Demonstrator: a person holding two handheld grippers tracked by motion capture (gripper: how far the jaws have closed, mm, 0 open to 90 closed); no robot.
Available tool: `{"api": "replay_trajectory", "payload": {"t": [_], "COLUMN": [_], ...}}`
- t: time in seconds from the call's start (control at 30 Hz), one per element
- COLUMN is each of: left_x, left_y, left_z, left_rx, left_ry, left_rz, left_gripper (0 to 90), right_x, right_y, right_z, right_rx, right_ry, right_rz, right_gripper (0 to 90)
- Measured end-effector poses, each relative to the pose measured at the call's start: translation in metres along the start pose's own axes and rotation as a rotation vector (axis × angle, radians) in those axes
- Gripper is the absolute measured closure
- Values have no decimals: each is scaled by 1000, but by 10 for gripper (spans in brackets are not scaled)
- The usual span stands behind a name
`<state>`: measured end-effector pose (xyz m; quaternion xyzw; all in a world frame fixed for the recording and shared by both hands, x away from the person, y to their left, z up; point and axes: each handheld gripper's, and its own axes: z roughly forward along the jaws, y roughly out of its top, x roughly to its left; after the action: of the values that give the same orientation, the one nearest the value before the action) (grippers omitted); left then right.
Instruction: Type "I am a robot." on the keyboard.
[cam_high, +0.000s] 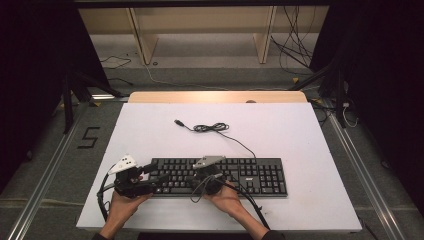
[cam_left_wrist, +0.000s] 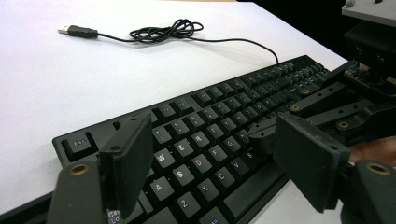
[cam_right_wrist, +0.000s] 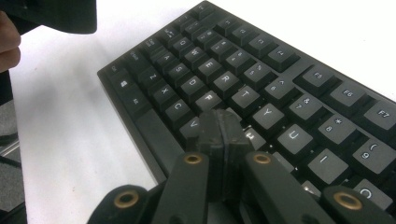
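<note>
A black keyboard (cam_high: 250, 175) lies near the front of the white table (cam_high: 300, 135), and its cable (cam_high: 212, 128) coils behind it and ends in a loose USB plug (cam_high: 178, 122). My left gripper (cam_high: 156, 178) is at the keyboard's left end, open. Its wide-set jaws straddle the letter keys (cam_left_wrist: 219, 163) with nothing between them. My right gripper (cam_high: 199, 176) is over the middle of the keyboard. In the right gripper view its jaws are shut together (cam_right_wrist: 223, 126), empty, with the tips at the G and H keys of the keyboard (cam_right_wrist: 280, 88). The left gripper view shows those shut tips (cam_left_wrist: 264, 135).
The coiled cable (cam_left_wrist: 163, 31) and USB plug (cam_left_wrist: 77, 31) lie on bare table behind the keyboard (cam_left_wrist: 219, 107). A wooden strip (cam_high: 217, 97) edges the far side. Beyond it stand shelf legs and floor cables (cam_high: 295, 45). Dark stands flank the table.
</note>
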<state>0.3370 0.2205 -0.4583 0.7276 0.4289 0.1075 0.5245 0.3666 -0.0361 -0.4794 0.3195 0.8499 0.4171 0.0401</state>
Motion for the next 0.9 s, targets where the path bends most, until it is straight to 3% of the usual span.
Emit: {"api": "replay_trajectory", "payload": {"t": [0.57,0.9], "left_x": [0,1], "left_y": [0,0], "left_z": [0,0], "left_rx": [1,0], "left_ry": [2,2], "left_rz": [2,2], "left_gripper": [283,282], "right_x": [1,-4], "right_y": [-4,1], "right_z": [6,-11], "right_rx": [20,-54], "right_ry": [-4,13], "right_rz": [-5,32], "right_gripper": [900,811]}}
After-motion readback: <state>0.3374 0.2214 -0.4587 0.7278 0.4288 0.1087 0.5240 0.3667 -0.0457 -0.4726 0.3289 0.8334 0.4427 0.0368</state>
